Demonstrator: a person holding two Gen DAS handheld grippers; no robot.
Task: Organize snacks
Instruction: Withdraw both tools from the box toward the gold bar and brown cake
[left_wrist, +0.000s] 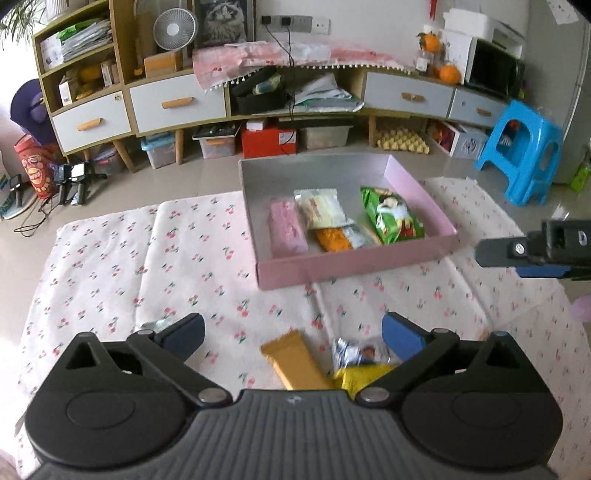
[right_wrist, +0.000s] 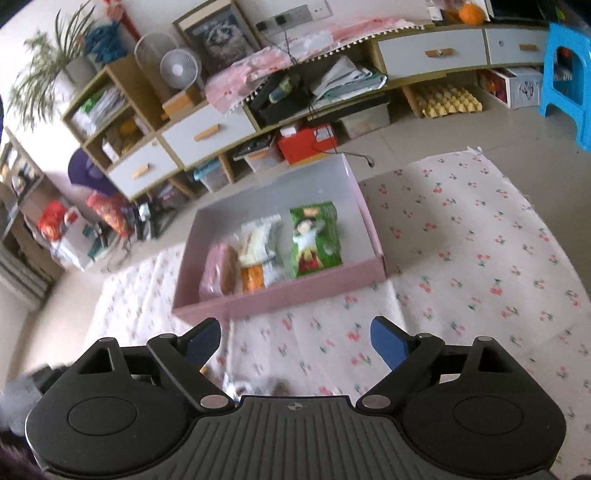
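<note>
Four snack packets lay inside the shallow pink cardboard box (left_wrist: 354, 264) with its pale grey floor, which sat on the white cherry-print cloth (left_wrist: 192, 258) spread over the floor tiles. From left to right along the box's near end I saw a pink wrapped roll (left_wrist: 287, 228), a cream-and-white pouch (left_wrist: 320, 208) with an orange-and-silver packet (left_wrist: 341, 238) just in front of it, and a green bag with a cartoon figure (left_wrist: 393, 216) lying close to the right wall. The far half of the box floor was bare.

Outside the box, more snacks waited on the cloth near the left gripper (left_wrist: 293, 334): a tan flat bar wrapper (left_wrist: 293, 360), a silvery packet with dark print (left_wrist: 356, 352) and a bright yellow wrapper (left_wrist: 360, 378) touching it, partly hidden under the tool's body. That gripper's blue-padded fingers (left_wrist: 186, 330) stood wide apart, holding nothing, hanging above these loose packets.

The right gripper (right_wrist: 295, 341) was likewise spread wide and empty, hovering over the cloth just short of the box's near wall; from the left wrist view it showed side-on at the right edge, beside the box's near right corner.

Behind everything ran a long wood-and-white drawer cabinet (left_wrist: 177, 99), with a bright blue plastic stool (left_wrist: 524, 155) standing on the tiles to the right.
</note>
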